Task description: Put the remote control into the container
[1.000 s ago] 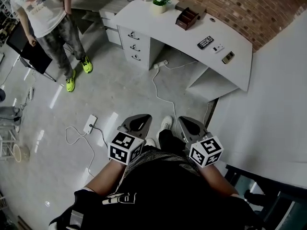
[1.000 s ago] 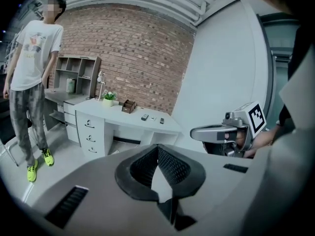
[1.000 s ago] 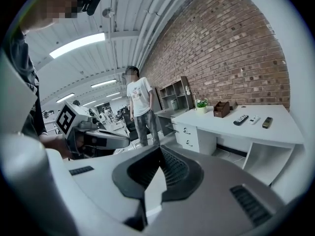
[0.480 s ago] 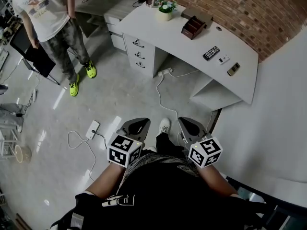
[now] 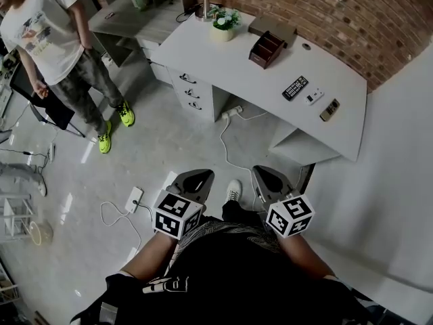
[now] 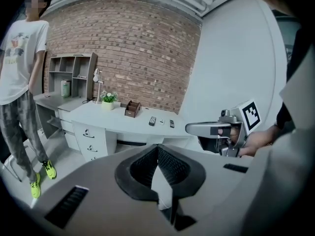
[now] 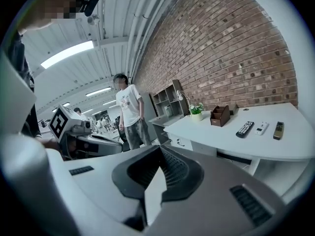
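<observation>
- The left gripper (image 6: 158, 171) has its jaws pressed together, and nothing sits between the pads.
- The right gripper (image 7: 152, 181) is closed the same way and is also empty.
- Both grippers are held low and level, side by side and near each other, just in front of the person's body and over the floor (image 5: 162, 147).
- The black remote control (image 5: 295, 87) lies flat on a white desk (image 5: 230, 56), well ahead of both grippers and a little to the right of the right one. No jaw touches it.
- The container (image 5: 266, 49), a brown open-topped organiser with compartments, stands on the same desk. It is farther ahead than the remote, roughly in line with the right gripper, and apart from the remote on the remote's left.
- A small white remote (image 5: 313, 97) lies just beyond the black one on its right, and a dark remote (image 5: 330, 110) lies farther right again.
- A potted plant (image 5: 223, 22) stands beyond the container, ahead of the gap between the grippers.
- A power strip (image 5: 134, 199) lies on the floor close to the left of the left gripper.
- A person (image 5: 61, 39) stands well ahead and to the left of the left gripper.
</observation>
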`<state>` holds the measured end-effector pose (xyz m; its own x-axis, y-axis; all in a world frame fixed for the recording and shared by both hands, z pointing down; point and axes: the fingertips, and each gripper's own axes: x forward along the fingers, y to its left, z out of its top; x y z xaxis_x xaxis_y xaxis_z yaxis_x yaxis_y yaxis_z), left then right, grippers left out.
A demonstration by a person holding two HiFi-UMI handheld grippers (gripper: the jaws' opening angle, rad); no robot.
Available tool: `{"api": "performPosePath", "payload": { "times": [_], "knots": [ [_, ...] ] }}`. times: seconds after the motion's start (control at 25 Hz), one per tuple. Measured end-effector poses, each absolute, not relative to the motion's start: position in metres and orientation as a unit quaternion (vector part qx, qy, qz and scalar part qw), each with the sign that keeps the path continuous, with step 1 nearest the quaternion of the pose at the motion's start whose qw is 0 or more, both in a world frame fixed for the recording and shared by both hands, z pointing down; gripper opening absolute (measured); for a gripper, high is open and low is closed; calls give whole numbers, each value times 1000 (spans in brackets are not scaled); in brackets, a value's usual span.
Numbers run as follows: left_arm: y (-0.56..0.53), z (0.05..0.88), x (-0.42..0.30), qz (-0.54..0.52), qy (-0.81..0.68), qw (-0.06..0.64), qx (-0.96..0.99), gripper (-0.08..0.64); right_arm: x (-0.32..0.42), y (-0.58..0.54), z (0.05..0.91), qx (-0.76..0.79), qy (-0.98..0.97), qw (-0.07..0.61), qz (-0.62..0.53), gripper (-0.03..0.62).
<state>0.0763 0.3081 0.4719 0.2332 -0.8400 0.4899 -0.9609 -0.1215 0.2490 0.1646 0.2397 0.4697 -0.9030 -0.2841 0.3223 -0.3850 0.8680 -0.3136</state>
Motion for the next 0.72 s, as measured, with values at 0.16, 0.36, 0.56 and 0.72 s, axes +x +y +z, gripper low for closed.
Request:
{"api": "performPosePath", "payload": {
  "times": [0.16,0.36,0.56,0.72],
  "knots": [
    [270,463,69,119,-604,258,745,5,162,205,467,184,-954,126,198,8],
    [222,448,48,94,-603,274,743,5,158,153,462,199,-952,108,206,8],
    [183,444,40,119,-609,251,743,5,153,107,460,207,-951,91,210,8],
    [160,437,33,130,-613,232,744,5,143,77,458,207,-952,79,211,8]
  ]
}}
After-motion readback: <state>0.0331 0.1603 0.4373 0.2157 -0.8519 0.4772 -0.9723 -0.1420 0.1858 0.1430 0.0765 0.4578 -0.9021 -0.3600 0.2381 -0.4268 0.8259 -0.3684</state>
